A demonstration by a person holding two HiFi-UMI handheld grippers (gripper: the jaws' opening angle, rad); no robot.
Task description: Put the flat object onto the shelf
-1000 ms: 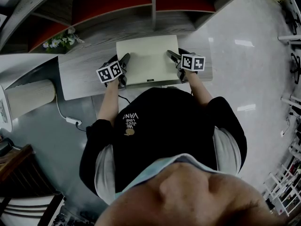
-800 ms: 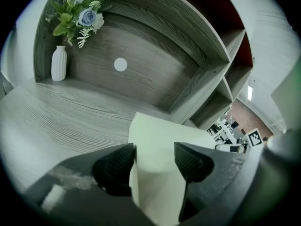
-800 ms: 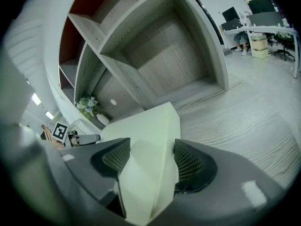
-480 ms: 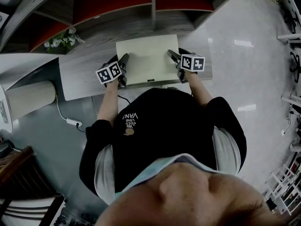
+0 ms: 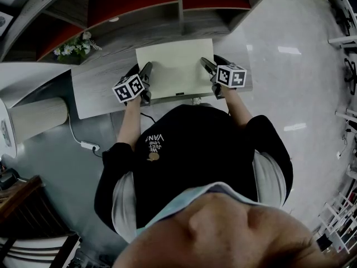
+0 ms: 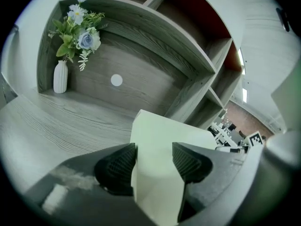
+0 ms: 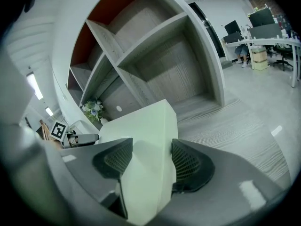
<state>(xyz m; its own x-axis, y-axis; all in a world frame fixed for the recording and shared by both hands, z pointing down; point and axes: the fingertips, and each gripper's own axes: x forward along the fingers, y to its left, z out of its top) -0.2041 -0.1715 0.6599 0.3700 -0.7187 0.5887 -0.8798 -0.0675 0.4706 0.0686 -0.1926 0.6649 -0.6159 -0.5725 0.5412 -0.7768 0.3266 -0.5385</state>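
A flat pale cream box [image 5: 173, 66] lies on the grey wooden table top [image 5: 100, 96] in front of the shelf [image 5: 167, 27]. My left gripper [image 5: 146, 76] is on the box's left edge and my right gripper [image 5: 208, 67] on its right edge. In the left gripper view the box [image 6: 164, 135] fills the gap between the closing jaws of the left gripper [image 6: 154, 161], and both pads touch it. The right gripper view shows the same: the box [image 7: 141, 126] sits between the closing jaws of the right gripper [image 7: 151, 159], pads against it.
The shelf has grey wood compartments with red backs and an upright divider [image 5: 179, 7]. A white vase of flowers [image 5: 71, 46] [image 6: 60, 76] stands in the left compartment. A pale cylinder [image 5: 36, 116] lies at the left, and a cable with a plug strip [image 5: 86, 144] on the floor.
Both grippers and the box have crept slightly toward the shelf. The jaws have drawn in onto the box's side edges.
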